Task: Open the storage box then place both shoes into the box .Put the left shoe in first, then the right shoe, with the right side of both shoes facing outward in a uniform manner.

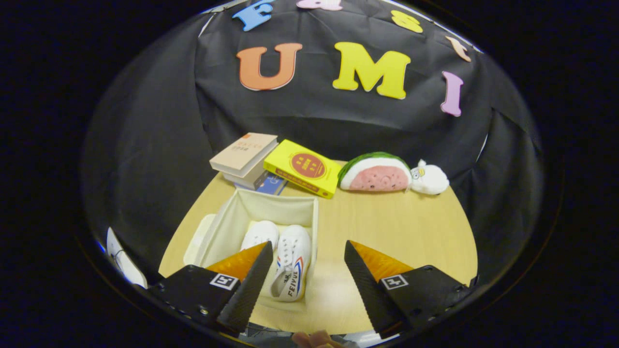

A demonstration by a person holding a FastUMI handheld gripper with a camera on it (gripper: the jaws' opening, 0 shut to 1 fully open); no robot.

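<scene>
Our gripper (305,253) hangs with fingers wide apart and empty, low in the frame. Left of centre, the open storage box (227,217) holds both white shoes (291,261) side by side. They look light, soft canvas; we judge the heel collar the best grip for any nudge.

**Both shoes sit in the box**

The gripper (307,251) hangs over the table (396,227), fingers spread wide, gripping nothing. Below them the open storage box (271,205) holds two white shoes: the left shoe (261,234) beside the right shoe (292,263).
</scene>
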